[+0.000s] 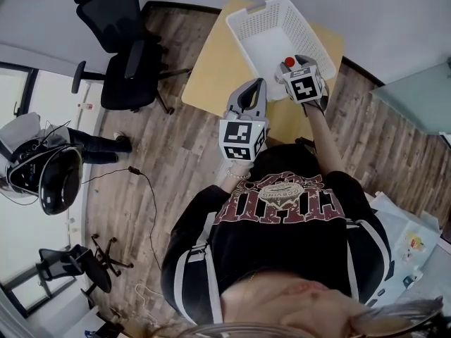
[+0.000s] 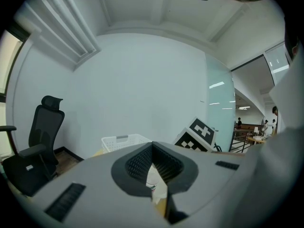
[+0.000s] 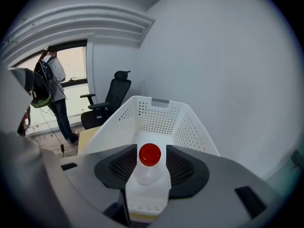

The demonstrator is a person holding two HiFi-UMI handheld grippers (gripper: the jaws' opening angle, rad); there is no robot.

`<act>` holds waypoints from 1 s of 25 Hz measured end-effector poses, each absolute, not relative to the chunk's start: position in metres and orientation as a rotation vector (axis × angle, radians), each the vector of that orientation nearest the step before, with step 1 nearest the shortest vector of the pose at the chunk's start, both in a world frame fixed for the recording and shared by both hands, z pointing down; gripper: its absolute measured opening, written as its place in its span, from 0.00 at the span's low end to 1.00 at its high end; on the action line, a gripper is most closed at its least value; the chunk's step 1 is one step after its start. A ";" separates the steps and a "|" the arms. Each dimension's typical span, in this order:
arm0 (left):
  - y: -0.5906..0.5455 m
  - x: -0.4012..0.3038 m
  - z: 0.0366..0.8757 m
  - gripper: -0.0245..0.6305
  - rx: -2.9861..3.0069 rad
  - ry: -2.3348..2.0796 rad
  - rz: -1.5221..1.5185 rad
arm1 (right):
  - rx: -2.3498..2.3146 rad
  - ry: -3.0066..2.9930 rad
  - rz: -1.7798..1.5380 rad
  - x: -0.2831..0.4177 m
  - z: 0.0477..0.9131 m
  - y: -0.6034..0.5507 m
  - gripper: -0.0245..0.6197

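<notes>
Right tool clamped on red-capped bottle at near rim of white basket; left tool closed, empty, just short of basket; risk: slick bottle slips, clips rim, rolls off desk.

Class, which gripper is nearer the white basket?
Right. The right gripper, holding a bottle, is at the basket's near rim; the left gripper is further back, over the table.
</notes>
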State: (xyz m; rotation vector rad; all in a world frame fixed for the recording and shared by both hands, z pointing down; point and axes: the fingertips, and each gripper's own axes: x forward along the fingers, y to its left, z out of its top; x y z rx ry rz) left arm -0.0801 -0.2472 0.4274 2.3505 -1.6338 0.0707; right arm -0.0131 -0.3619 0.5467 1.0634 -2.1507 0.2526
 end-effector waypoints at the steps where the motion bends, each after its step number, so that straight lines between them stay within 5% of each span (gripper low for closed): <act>1: -0.247 -0.082 0.427 0.11 2.346 -1.638 0.070 | 1.051 -2.137 0.246 -0.013 0.549 -0.364 0.32; 25: -0.245 -0.098 0.431 0.11 2.307 -1.671 0.052 | 1.008 -2.152 0.246 -0.017 0.552 -0.366 0.29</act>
